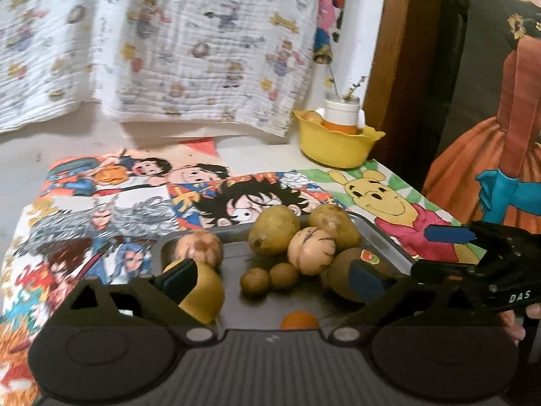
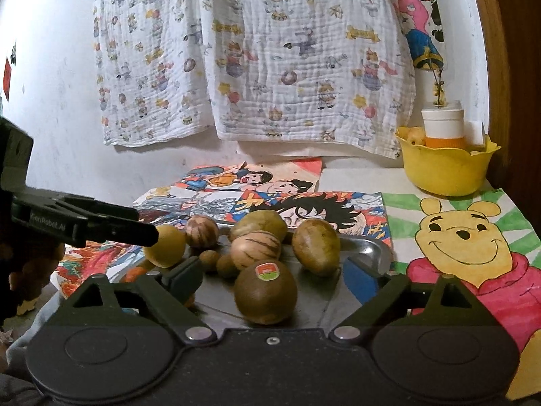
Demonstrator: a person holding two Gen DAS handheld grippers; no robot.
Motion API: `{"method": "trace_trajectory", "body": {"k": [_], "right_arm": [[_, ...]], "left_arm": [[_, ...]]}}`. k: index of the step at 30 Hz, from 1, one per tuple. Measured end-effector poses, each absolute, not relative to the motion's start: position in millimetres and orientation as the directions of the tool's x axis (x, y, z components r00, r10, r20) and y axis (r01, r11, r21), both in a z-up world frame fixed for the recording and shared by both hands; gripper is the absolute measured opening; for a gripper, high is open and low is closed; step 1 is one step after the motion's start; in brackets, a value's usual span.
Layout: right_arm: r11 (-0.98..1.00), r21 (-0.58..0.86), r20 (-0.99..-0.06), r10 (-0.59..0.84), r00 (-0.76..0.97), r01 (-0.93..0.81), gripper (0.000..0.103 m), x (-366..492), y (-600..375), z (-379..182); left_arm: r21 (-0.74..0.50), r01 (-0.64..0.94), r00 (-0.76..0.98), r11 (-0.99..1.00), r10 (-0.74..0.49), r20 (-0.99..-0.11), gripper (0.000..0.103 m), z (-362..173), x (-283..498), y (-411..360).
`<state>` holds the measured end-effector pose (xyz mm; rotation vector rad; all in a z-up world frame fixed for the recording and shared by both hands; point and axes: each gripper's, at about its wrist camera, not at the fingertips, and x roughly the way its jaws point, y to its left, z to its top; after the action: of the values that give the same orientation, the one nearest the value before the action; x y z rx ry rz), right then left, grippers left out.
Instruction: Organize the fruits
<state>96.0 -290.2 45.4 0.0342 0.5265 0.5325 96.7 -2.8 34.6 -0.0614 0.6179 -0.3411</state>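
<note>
- I have both tools released: the left tool (image 1: 270,279) and the right tool (image 2: 272,272) each stand with jaws wide and nothing between the pads.
- The fruits sit bunched on a metal tray (image 2: 372,248) on the worktop (image 2: 355,177), which is covered with cartoon drawings. I judge the tray serves as the collecting place, so the fruits lie touching one another, not spread out.
- The stickered brown fruit (image 2: 265,292) lies nearest the right tool, framed by its open jaws; I read this as a released or not-yet-taken position and cannot tell which.
- A yellow fruit (image 1: 203,291) lies just beside the left tool's left finger.
- The left wrist view alone shows a small orange fruit (image 1: 299,319) at the tray's near edge, clear of the pile.
- The right wrist view alone shows the sticker face-on, and the left tool from the side.
- Both views show a yellow bowl (image 2: 443,165) at the far right corner, well apart from the tray, holding a white-capped container (image 2: 441,125).
</note>
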Motion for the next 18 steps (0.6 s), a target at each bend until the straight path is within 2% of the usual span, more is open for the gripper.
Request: {"method": "trace_trajectory", "body": {"k": [12,18], "right_arm": [[0.871,0.166,-0.454,0.484,0.748,-0.463,0.102,65,-283,53],[0.875,0.149,-0.453,0.474,0.755,-0.460,0.102,48,-278,54]], "left_arm": [[-0.139,0.150,0.799,0.979,-0.203,-0.566,0.102,27,52,6],[-0.121,0.104,0.799,0.987,-0.155,-0.581,0.102,22,32,8]]}}
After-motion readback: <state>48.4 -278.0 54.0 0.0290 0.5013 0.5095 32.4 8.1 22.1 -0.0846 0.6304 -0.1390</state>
